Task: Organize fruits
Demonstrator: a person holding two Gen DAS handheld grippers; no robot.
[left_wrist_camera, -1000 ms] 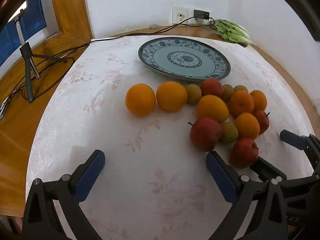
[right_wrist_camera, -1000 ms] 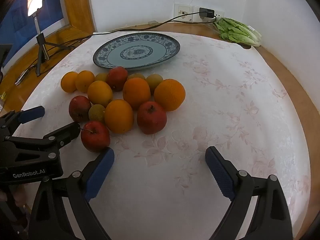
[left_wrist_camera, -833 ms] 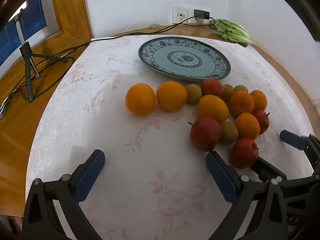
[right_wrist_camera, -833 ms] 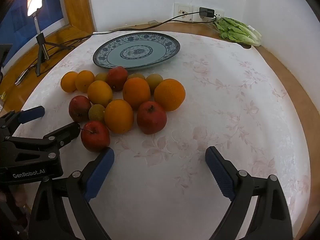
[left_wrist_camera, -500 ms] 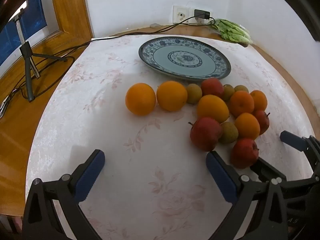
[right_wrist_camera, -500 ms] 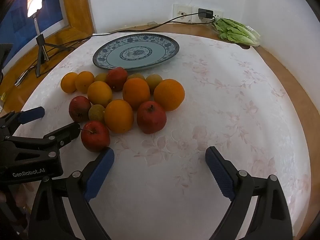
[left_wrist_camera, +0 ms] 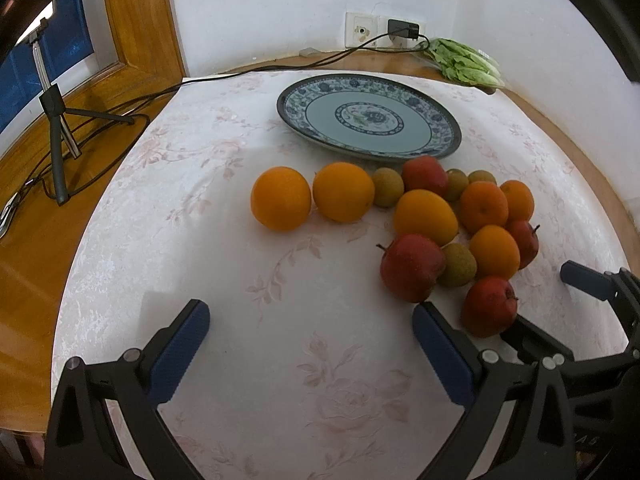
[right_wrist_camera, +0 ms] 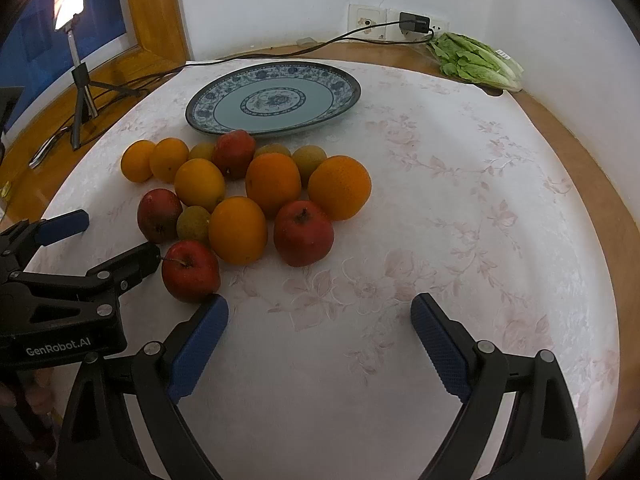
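A loose pile of oranges [left_wrist_camera: 280, 198], red apples [left_wrist_camera: 412, 268] and small greenish-brown fruits [left_wrist_camera: 456, 265] lies on the floral tablecloth. Just behind it sits an empty blue-patterned plate [left_wrist_camera: 288, 108] [right_wrist_camera: 200, 112]. My left gripper [left_wrist_camera: 312, 352] is open above bare cloth, short of the pile and to its left. My right gripper [right_wrist_camera: 320, 344] is open too, in front of the pile. Its left finger nearly touches the nearest red apple [right_wrist_camera: 190, 270] [left_wrist_camera: 488, 306]. Each gripper shows in the other's view: the left gripper [right_wrist_camera: 120, 234], the right gripper [left_wrist_camera: 548, 300].
A bunch of lettuce [left_wrist_camera: 464, 64] [right_wrist_camera: 476, 60] lies at the far right by the wall. A charger cable runs from the wall socket [left_wrist_camera: 402, 28] across the back. A small tripod [left_wrist_camera: 56, 120] stands on the wooden sill at left. The round table's edge curves close on the right.
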